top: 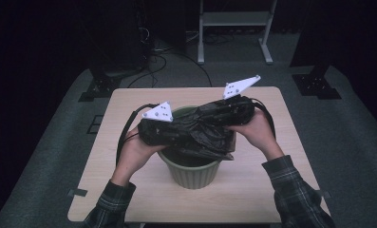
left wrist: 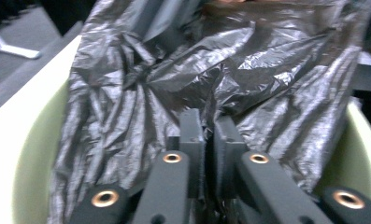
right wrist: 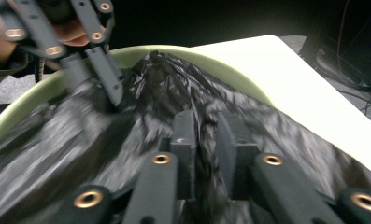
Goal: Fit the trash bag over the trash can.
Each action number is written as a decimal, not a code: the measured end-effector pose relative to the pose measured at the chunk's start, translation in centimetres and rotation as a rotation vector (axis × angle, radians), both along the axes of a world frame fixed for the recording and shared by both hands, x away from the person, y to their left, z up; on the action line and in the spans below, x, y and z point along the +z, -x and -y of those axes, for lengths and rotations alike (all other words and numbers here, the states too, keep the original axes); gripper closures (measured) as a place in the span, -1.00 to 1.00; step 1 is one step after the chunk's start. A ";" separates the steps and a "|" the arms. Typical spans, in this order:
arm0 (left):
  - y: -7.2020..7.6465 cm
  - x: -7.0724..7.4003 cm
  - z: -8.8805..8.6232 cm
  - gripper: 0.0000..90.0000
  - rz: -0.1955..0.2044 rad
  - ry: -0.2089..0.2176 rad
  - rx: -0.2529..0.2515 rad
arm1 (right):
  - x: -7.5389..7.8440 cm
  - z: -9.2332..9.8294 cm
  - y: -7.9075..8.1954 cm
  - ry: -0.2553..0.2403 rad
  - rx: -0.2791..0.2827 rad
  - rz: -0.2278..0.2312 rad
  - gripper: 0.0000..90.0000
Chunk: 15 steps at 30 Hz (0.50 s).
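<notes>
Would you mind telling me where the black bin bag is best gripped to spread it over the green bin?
Grip the black bin bag by its thin, crumpled edge, one pinch at each side, coming from above and pulling outward toward the green bin rim. Both the left gripper and right gripper already pinch folds of film this way.

A light wooden table point(top: 252, 190) with rounded corners stands on grey carpet point(top: 352, 137). Beyond it, a white metal frame point(top: 233, 28) rests on the floor, black cables point(top: 157, 61) trail nearby, and black stand bases point(top: 316, 85) sit at either side
</notes>
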<state>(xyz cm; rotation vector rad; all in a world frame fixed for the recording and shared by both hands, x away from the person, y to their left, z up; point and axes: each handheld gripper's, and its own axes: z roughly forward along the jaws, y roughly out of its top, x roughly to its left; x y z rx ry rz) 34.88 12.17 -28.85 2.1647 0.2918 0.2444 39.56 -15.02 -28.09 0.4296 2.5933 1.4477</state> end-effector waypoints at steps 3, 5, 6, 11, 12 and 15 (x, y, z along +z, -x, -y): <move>-0.3 -0.2 -0.6 0.93 -0.007 0.022 0.037 | 0.3 1.8 0.6 -0.033 -0.033 0.006 0.53; -0.4 -0.2 -0.8 0.93 -0.009 0.034 0.045 | 0.3 2.8 0.9 -0.049 -0.051 0.008 0.49; -0.5 -0.2 -0.9 0.93 -0.007 0.035 0.055 | 0.3 3.4 1.1 -0.056 -0.055 0.002 0.47; -0.9 -0.1 -1.7 0.94 -0.002 0.037 0.102 | -0.2 6.1 2.2 -0.084 -0.088 0.007 0.42; -1.0 -0.1 -1.9 0.94 -0.002 0.041 0.109 | -0.3 6.5 2.4 -0.086 -0.091 0.004 0.41; -1.2 0.2 -2.5 0.94 0.004 0.055 0.131 | -0.6 7.3 2.6 -0.088 -0.107 -0.005 0.35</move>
